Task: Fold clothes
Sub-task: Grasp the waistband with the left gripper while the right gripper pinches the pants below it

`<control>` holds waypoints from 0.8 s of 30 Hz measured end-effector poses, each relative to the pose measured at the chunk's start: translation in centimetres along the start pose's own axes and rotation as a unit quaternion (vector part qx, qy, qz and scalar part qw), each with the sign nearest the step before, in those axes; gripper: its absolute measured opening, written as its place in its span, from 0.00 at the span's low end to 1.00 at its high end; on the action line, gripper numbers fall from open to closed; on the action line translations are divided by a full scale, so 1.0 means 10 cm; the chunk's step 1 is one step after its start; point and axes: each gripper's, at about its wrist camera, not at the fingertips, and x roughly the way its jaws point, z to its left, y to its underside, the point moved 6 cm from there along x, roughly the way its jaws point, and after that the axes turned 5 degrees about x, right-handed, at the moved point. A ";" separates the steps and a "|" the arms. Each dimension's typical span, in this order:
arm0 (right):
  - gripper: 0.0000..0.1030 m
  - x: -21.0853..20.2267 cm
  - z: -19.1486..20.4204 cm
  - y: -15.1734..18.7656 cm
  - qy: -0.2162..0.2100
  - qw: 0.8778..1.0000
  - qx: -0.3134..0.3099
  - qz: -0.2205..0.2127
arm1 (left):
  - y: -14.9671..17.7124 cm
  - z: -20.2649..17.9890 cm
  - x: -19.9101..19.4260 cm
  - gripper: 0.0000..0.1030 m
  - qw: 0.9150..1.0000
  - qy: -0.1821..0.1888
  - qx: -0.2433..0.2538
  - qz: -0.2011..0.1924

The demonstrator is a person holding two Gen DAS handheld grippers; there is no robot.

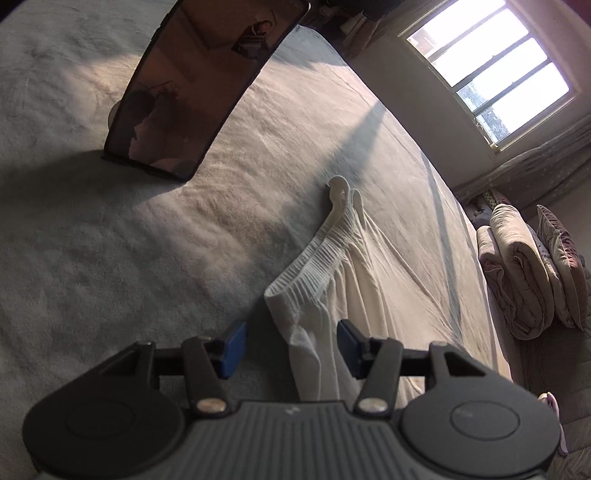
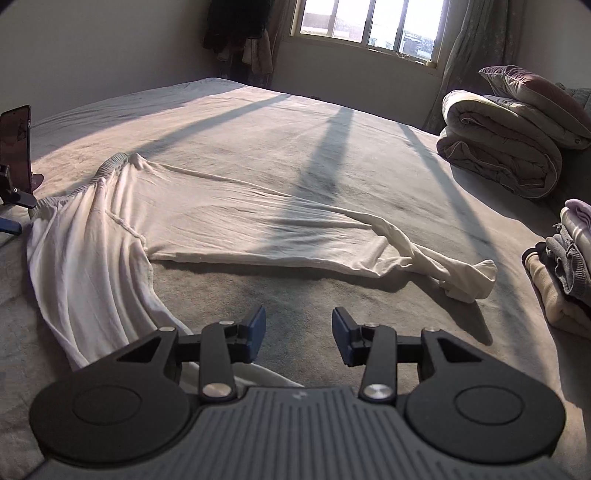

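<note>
A pair of white trousers (image 2: 229, 218) lies spread across the bed (image 2: 332, 147), which is covered in a pale, fuzzy blanket streaked with long window shadows. The ribbed waistband (image 2: 92, 181) sits toward the left side of the bed in the right wrist view. One leg runs out flat to the right and ends in a bunched, twisted cuff (image 2: 469, 277); the other leg curves down toward the near edge, passing under the body of the right hand-held gripper (image 2: 298, 332).

That right hand-held gripper is released — its blue pads (image 2: 256, 334) stand apart over bare blanket, with nothing between them.

The left hand-held gripper (image 1: 291, 349) hovers at the waistband end of the trousers. Its jaws are also parted, and a fold of white cloth rises between the two blue pads (image 1: 232, 349), yet neither pad presses on it, so it is not grasping the fabric.

A phone on a small stand (image 1: 192, 85) props upright on the bed just beyond the waistband — dark screen, facing the room. At the far right a rolled quilt (image 2: 502, 151) with a cushion (image 2: 532, 92) on top rests on the bed's edge, and nearer, a small stack of folded clothes (image 2: 565, 266) sits well apart from the trousers. Sunlight comes through the window (image 2: 369, 26) on the far wall.
</note>
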 end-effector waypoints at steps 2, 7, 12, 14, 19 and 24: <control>0.43 -0.03 0.27 0.02 -0.072 0.997 -0.004 0.009 | 0.01 0.01 0.04 0.51 1.000 0.008 -0.007 -0.006; 0.43 -0.08 0.91 0.13 -0.188 0.981 -0.044 0.022 | -0.02 0.07 0.14 0.41 0.999 0.019 -0.025 -0.027; 0.43 -0.08 1.34 0.26 -0.230 0.966 -0.114 0.016 | -0.03 0.09 0.20 0.30 0.998 0.017 -0.030 -0.043; 0.43 -0.03 1.42 0.27 -0.224 0.966 -0.128 0.015 | -0.03 0.08 0.21 0.29 0.998 0.017 -0.032 -0.048; 0.34 0.10 1.46 0.27 -0.188 0.973 -0.134 -0.001 | -0.02 0.06 0.24 0.13 0.998 0.005 -0.033 -0.051; 0.06 0.10 1.48 0.28 -0.193 0.972 -0.132 -0.007 | -0.04 0.10 0.21 0.06 0.997 -0.008 -0.037 -0.061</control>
